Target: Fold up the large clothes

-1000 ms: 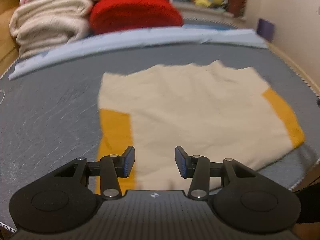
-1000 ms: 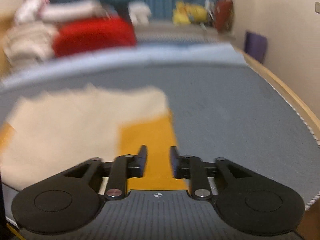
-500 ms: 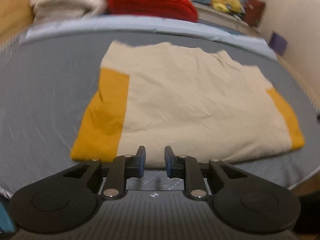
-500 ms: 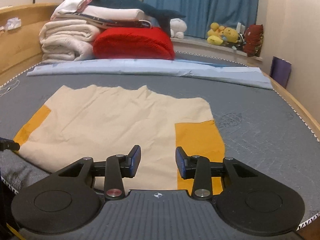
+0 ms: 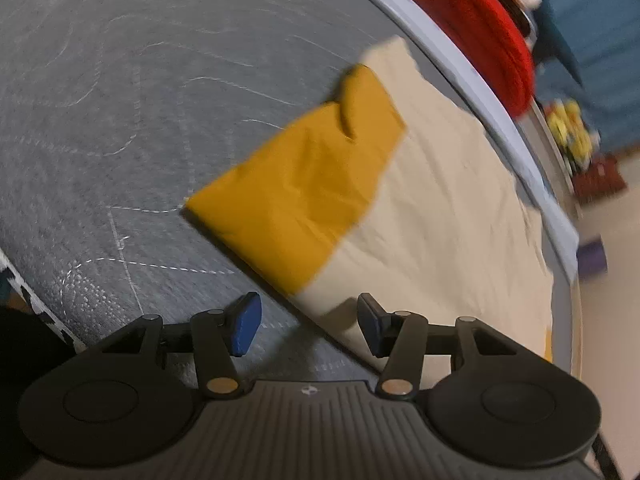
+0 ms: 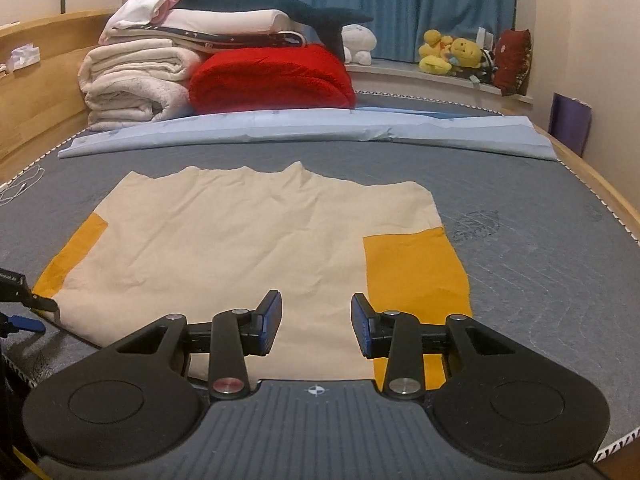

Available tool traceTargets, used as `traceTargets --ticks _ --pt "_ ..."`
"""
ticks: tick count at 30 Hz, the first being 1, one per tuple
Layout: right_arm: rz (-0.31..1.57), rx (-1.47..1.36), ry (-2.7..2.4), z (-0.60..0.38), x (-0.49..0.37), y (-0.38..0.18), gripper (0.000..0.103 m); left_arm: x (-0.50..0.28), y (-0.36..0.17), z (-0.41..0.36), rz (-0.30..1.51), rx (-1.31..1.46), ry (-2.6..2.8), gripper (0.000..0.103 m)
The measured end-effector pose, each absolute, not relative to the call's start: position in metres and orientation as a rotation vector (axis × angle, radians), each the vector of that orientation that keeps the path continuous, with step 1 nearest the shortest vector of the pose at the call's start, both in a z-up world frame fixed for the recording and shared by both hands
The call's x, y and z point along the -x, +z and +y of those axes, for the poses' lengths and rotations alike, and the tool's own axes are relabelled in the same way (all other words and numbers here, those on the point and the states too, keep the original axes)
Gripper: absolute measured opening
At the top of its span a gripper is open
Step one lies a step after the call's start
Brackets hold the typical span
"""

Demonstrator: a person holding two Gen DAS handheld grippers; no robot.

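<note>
A folded cream garment with yellow side panels lies flat on the grey mattress. My right gripper hovers open over its near edge, beside the right yellow panel, with nothing between its pads. My left gripper is rolled sideways and low at the garment's near left corner, just short of the yellow panel. Its jaws are opening; the cloth's edge runs between the fingers, and the pads do not press it. The left gripper's fingers show at the garment's left corner in the right wrist view.
A light blue sheet lies across the mattress behind the garment. Behind it are a red blanket, stacked white bedding and plush toys. A wooden bed frame runs along the left; a purple bag stands right.
My left gripper dropped, rolled sideways and came to the garment's yellow left corner; its jaws narrowed, then widened. My right gripper shifted sideways along the near edge, then stayed still.
</note>
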State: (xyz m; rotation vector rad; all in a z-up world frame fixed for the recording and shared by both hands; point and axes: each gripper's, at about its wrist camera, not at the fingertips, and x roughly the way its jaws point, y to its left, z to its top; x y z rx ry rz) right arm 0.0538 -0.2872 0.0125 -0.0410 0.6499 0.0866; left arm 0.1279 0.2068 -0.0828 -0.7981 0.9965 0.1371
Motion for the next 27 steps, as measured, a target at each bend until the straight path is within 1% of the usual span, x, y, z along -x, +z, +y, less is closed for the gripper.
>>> traceTargets --ticks 17,19,21,23,27 --pt "0.675 0.051 0.113 -0.284 -0.056 0.007 0.039 -0.155 -0.108 0.219 0.734 0.996 0.209 0.057" --pt "0.672 0.052 0.124 -0.279 -0.058 0.007 0.039 -0.161 -0.110 0.221 0.734 1.012 0.204 0.048" --pt "0.672 0.055 0.140 -0.272 -0.061 0.006 0.039 -0.168 -0.111 0.222 0.753 1.016 0.184 0.025" --pt "0.675 0.061 0.159 -0.262 -0.064 0.004 0.039 -0.172 -0.102 0.219 0.758 0.961 0.165 0.019" --pt "0.674 0.076 0.187 -0.238 -0.072 0.002 0.039 -0.164 -0.072 0.218 0.701 0.971 0.157 0.015"
